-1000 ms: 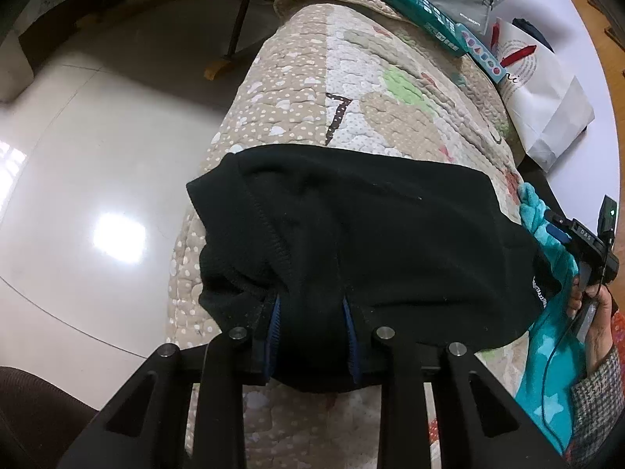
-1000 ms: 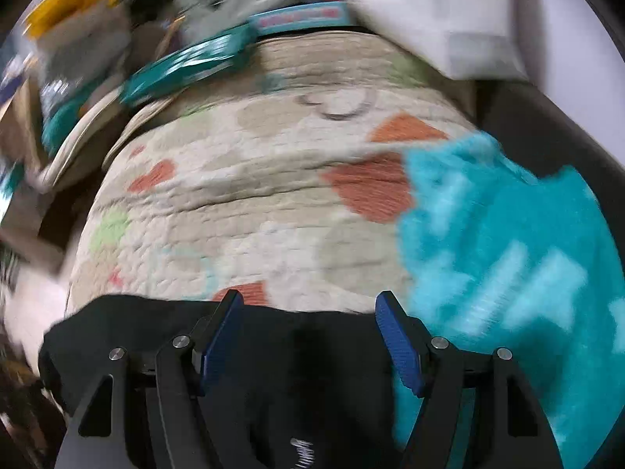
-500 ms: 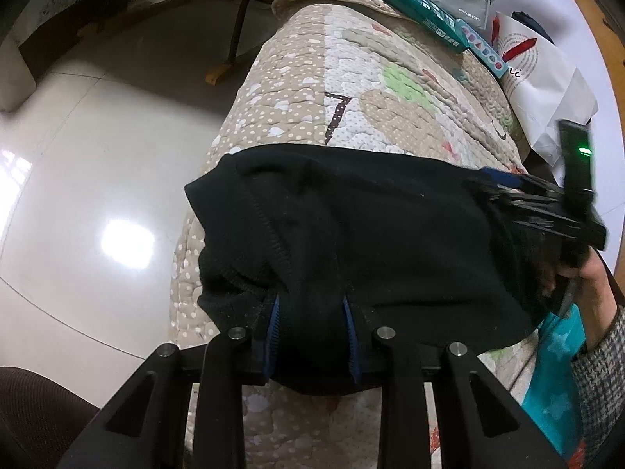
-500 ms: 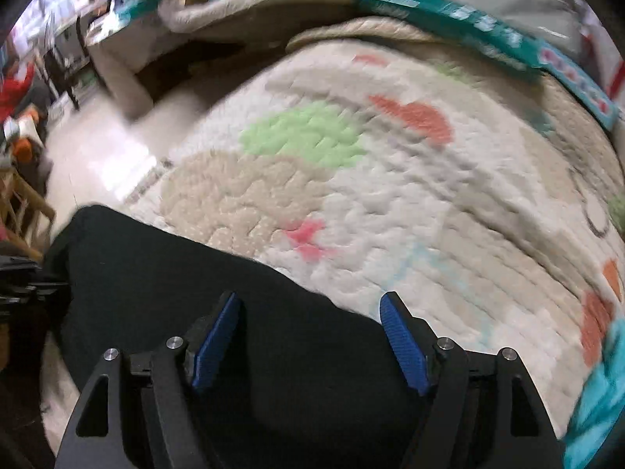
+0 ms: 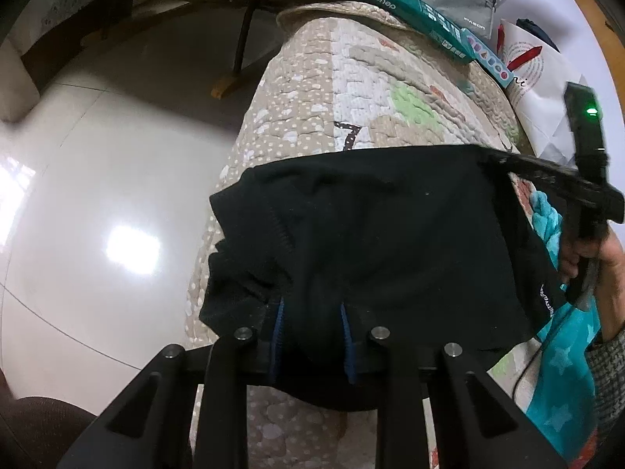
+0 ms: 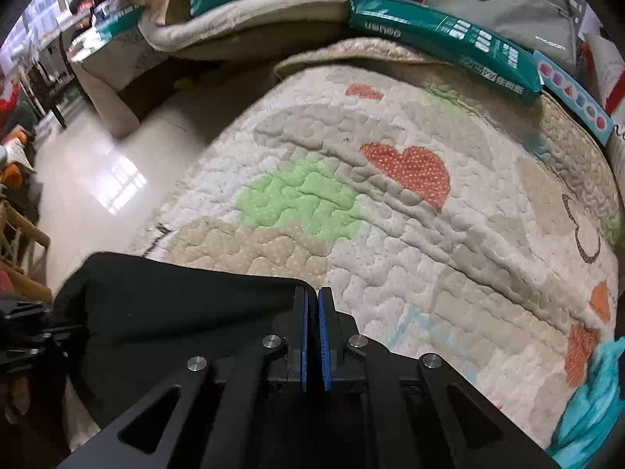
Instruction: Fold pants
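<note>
Both wrist cameras are looking steeply down, close over the quilted bed [image 5: 351, 90], sharing the black pants [image 6: 187, 305] from opposite edges.

Soft daylight fills the room; window glare blooms white on the glossy pale tiled floor [image 5: 133, 246]. The black fleece pants [image 5: 390, 242] swallow detail. Edges bend and darken, the far left smears.

Quilted bed [image 6: 390, 234]: black pants [image 5: 390, 242], teal blanket [image 5: 562, 391], green pkg [image 6: 441, 43].
</note>
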The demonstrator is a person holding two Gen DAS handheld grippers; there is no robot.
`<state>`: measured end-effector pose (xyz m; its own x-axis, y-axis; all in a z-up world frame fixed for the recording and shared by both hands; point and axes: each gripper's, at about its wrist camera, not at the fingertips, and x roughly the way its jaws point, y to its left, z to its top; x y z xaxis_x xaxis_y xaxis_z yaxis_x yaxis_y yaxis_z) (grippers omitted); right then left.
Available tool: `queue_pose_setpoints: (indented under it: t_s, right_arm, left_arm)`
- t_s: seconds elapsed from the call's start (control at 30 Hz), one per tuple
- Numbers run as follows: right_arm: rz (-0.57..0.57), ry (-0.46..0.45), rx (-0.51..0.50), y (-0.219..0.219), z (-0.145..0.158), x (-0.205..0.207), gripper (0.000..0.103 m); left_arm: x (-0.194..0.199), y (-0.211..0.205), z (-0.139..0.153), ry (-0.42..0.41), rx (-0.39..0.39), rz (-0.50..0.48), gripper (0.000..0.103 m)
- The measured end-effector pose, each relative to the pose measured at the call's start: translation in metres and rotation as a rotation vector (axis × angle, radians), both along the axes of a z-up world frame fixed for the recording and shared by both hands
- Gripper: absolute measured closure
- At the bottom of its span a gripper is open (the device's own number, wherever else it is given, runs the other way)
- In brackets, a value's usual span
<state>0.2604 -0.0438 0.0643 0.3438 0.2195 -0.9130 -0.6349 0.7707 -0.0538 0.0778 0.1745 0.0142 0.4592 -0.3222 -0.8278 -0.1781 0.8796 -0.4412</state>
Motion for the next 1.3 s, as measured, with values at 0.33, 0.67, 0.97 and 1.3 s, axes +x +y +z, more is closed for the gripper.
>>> queue_pose_setpoints:
  t_s: [0.33, 0.67, 0.97, 1.3]
  right_arm:
    - [-0.035, -0.135, -0.028, -0.007, 0.014, -0.045, 0.028]
    - [0.328, -0.196, 0.066, 0.09, 0.005, -0.19, 0.028]
    - [0.55, -0.507, -0.195, 0.18, -0.061, -0.273, 0.03]
    - [0.37, -0.451, -0.084, 0.172, -0.036, -0.252, 0.095]
  left_arm:
    - [-0.016, 0.034, -0.016, 0.096, -0.082, 0.143, 0.041]
    - [-0.055, 0.087, 0.0, -0.071, -0.318, 0.356, 0.04]
    - [-0.093, 0.131, 0.034, -0.289, -0.331, 0.551, 0.04]
    - [-0.089, 0.135, 0.031, -0.299, -0.33, 0.575, 0.039]
